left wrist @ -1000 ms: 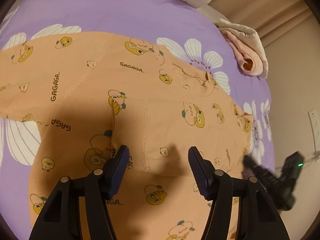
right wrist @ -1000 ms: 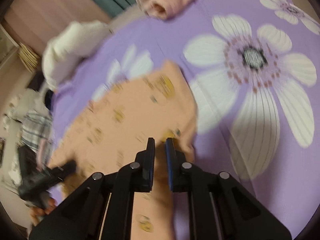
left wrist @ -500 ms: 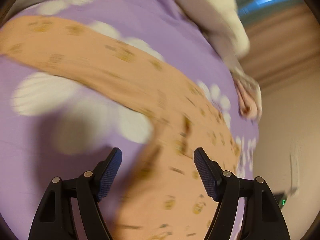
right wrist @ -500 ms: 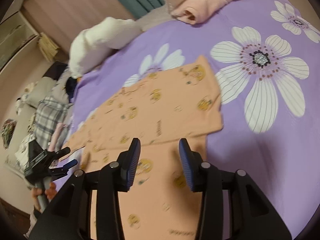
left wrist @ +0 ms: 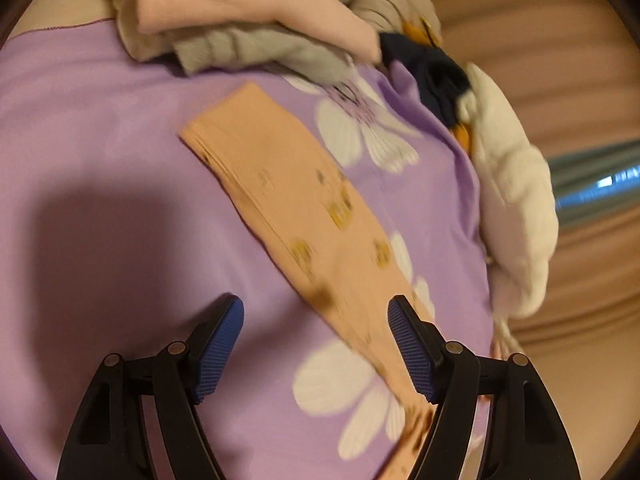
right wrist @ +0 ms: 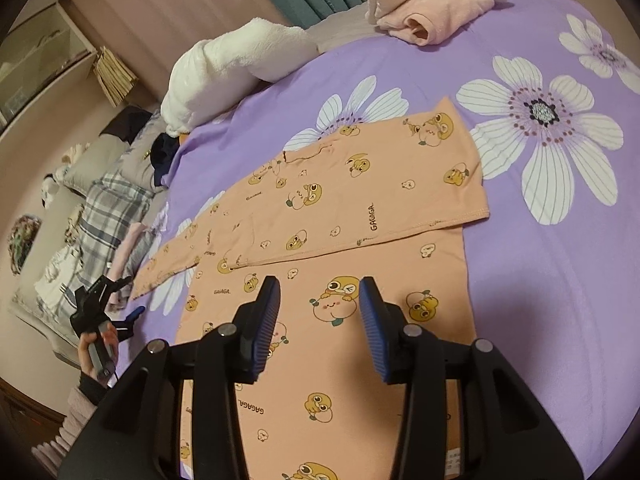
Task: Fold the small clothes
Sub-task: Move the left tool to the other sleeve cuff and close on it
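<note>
The peach shirt [right wrist: 360, 216] lies flat on the purple flowered bedspread [right wrist: 560, 280], one side folded across the body so its hem runs from 9 o'clock to 3 o'clock over the printed front. The right gripper [right wrist: 320, 320] hovers above the lower body of the shirt, jaws wide and holding nothing. In the left wrist view the shirt's sleeve [left wrist: 288, 200] stretches from 11 o'clock down to 5 o'clock, somewhat blurred. The left gripper [left wrist: 316, 344] is over it, jaws wide with nothing between them; the sleeve passes just beside the right-hand finger. A pile of clothes [left wrist: 240, 20] sits at 12 o'clock and a white plush item [left wrist: 512, 208] at 3 o'clock. A folded pink garment [right wrist: 432, 20] rests at 1 o'clock in the right wrist view, well apart from the shirt.
</note>
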A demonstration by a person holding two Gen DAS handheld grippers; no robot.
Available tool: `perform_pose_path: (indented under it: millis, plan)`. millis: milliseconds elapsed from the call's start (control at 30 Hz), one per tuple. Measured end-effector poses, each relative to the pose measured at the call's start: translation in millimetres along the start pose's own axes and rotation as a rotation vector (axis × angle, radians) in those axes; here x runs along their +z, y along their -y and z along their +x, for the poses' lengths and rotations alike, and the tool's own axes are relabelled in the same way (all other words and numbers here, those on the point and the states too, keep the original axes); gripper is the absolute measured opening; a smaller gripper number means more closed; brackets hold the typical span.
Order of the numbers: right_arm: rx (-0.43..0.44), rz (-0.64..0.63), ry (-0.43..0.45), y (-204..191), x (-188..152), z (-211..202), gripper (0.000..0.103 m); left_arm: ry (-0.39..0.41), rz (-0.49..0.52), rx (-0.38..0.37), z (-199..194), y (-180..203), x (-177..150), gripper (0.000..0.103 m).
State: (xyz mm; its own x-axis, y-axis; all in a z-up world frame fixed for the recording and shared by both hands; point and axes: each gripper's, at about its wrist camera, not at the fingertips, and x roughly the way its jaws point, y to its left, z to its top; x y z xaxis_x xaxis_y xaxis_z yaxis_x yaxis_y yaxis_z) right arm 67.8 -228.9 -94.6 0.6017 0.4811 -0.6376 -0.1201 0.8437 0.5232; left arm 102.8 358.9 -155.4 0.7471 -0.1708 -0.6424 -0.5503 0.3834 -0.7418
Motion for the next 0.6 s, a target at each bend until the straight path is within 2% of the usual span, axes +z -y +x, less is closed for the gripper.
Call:
perform_pose_path:
  millis: [233,500,567,600]
  plan:
    - [-0.002,-0.015,-0.008,-9.0,0.9,5.0,0.042,0.088,-0.127,-0.109,3.3,-20.6,33.3,0.073]
    - [-0.007,-0.009,-0.012,-7.8,-0.9,6.0,0.042,0.126,-0.168,-0.076,6.6,-19.8,56.7,0.073]
    - [-0.016,-0.008,-0.014,-5.8,-2.0,6.0,0.042,0.134,-0.181,-0.052,5.2,-19.8,58.6,0.064]
    - [-0.02,-0.008,-0.015,-5.4,-3.1,5.9,0.042,0.137,-0.178,-0.022,4.7,-19.0,58.9,0.054]
